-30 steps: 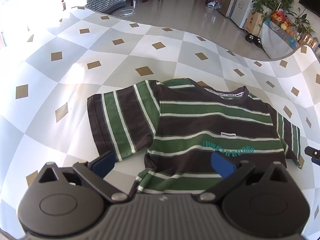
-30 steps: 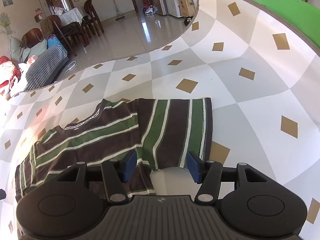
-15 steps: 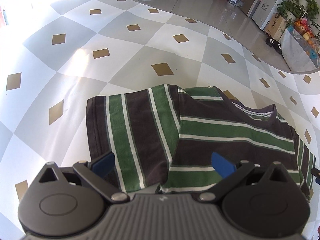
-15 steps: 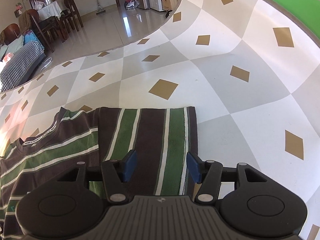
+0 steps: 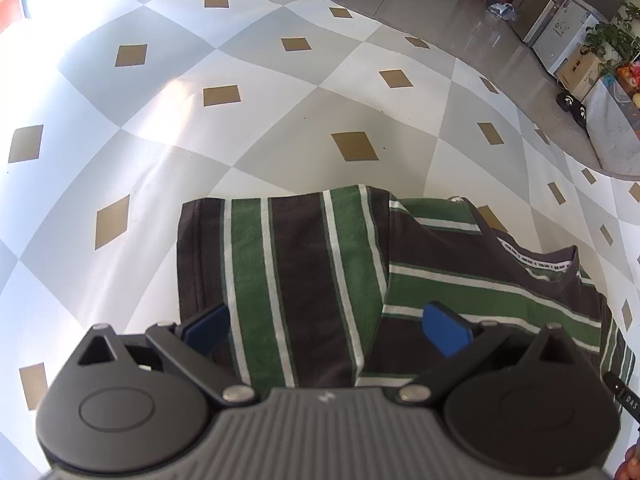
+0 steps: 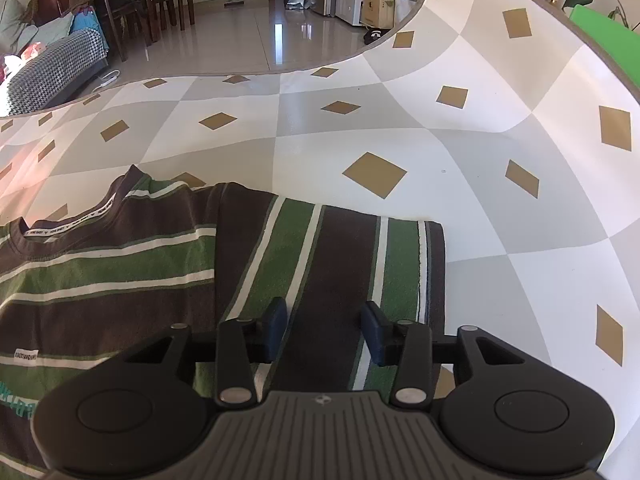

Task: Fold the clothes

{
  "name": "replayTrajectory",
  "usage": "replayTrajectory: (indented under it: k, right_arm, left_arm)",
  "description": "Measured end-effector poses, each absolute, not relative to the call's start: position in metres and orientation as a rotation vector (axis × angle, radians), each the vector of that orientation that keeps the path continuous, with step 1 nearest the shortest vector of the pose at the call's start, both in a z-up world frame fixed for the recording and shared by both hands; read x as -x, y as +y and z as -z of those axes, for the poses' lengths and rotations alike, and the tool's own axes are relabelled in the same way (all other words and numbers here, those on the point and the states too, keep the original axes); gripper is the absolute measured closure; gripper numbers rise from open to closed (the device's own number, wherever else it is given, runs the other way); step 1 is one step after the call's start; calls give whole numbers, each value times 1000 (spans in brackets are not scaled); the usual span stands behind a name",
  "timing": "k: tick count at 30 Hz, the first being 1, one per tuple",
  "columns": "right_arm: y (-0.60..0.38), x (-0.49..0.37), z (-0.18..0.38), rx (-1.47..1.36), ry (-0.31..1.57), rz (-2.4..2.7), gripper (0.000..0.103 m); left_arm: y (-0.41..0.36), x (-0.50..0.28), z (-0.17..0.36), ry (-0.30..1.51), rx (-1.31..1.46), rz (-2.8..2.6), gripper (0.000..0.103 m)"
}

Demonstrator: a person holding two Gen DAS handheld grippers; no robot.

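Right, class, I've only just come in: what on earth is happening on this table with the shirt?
A person is folding a striped T-shirt on a checked tablecloth, with a handheld tool in each hand. The shirt lies flat and nothing is folded yet. The left tool is open above the shirt's left sleeve, and the right tool is open above the right sleeve. Neither grips any cloth.

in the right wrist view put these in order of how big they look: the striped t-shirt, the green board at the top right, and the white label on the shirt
1. Striped t-shirt, largest by far.
2. Green board, cut off by the frame edge and farther away, so only its apparent size counts.
3. White label, smallest.
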State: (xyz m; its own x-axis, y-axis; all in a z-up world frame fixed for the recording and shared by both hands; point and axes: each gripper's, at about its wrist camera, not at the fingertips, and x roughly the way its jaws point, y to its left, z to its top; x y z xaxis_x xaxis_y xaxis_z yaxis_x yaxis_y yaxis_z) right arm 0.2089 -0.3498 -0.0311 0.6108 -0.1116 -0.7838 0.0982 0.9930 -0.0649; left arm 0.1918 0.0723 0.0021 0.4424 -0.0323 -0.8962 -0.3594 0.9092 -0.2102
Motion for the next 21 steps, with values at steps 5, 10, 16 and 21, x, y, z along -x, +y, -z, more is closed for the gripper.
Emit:
replayTrajectory:
  k: [5, 10, 16, 21]
  right_arm:
    - [-351, -211, 31, 46, 901, 172, 101]
    - [-376, -212, 29, -41, 907, 363, 101]
    - [-385, -207, 4, -125, 844, 405, 79]
    - [-356, -205, -15, -40, 800, 221, 69]
  left_arm:
    - [78, -194, 1, 1109, 421, -223, 0]
    - [90, -195, 1, 1100, 427, -264, 0]
    - [96, -197, 6, 1114, 446, -281, 0]
    - [96, -198, 10, 1123, 469, -268, 0]
